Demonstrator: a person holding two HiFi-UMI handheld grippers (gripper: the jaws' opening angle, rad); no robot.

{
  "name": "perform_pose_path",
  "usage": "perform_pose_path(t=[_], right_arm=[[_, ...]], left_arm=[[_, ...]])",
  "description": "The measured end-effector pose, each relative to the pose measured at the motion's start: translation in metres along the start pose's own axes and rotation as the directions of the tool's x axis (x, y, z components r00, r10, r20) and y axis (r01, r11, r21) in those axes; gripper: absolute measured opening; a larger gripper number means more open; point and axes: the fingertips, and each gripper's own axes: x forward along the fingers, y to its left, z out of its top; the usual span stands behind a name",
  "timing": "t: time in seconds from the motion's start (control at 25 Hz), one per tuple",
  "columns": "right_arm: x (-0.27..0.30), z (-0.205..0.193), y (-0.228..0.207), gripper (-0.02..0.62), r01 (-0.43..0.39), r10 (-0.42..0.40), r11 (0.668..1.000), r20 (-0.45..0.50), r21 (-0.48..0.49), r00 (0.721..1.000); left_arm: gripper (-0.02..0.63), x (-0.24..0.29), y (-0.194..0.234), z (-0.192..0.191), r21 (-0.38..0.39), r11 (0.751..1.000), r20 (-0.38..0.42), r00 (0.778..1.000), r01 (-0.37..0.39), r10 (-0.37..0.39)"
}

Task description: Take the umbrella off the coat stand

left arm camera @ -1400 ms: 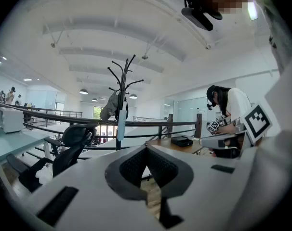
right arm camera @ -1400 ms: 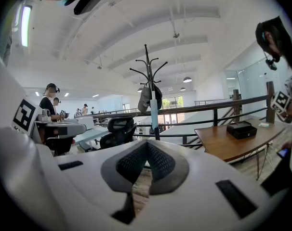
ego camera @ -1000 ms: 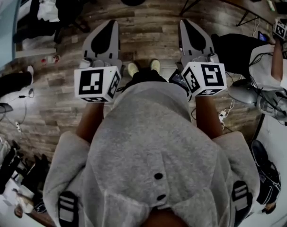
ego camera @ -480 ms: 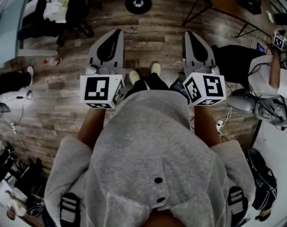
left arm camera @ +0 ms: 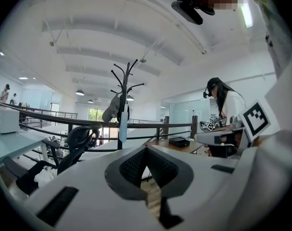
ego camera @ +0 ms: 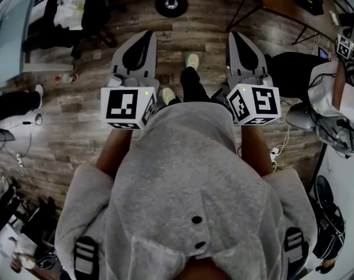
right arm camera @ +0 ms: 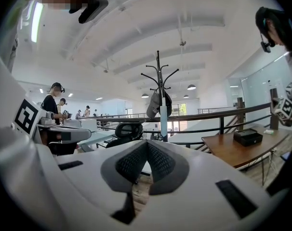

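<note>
The black coat stand rises a few steps ahead, in front of a railing. A slim pale-blue folded umbrella hangs straight down its pole, beside a grey cap or bag. The right gripper view shows the same coat stand, umbrella and grey item. From the head view only the stand's round base appears, at the top edge. My left gripper and right gripper are held level side by side, pointing at the stand, well short of it. Both are shut and empty, tips together.
A black office chair stands left of the coat stand, a wooden desk with a black box to its right. A person works at the right; others stand farther off. Cables lie on the wooden floor.
The person has stepped forward, one foot now ahead. The stand's base has slid lower into the head view. Both grippers stayed shut and moved forward together.
</note>
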Motion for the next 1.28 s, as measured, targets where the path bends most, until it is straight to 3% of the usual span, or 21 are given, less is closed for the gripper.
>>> perform_pose_path(t=[0.24,0.6,0.76,1.28], right_arm=[[0.028,0.005,-0.010,0.012,-0.031,0.031,0.999,0.010,0.013,0.999],[0.075,0.010,-0.038,0.012,-0.066,0.066,0.998,-0.001,0.006,0.998],[0.105,0.014,-0.062,0.012,-0.070,0.070,0.998,-0.006,0.006,0.998],[0.205,0.036,-0.172,0.012,-0.047,0.048,0.998,-0.030,0.041,0.998]], left_arm=[[0.013,0.021,0.003,0.009,0.060,0.998,0.009,1.000,-0.015,0.015],[0.013,0.067,0.022,0.009,0.050,0.998,-0.021,0.999,-0.039,0.041],[0.013,0.106,0.028,0.012,0.077,0.997,-0.034,0.999,-0.031,0.033],[0.012,0.255,0.046,0.033,0.066,0.998,-0.086,0.996,-0.015,0.021]])
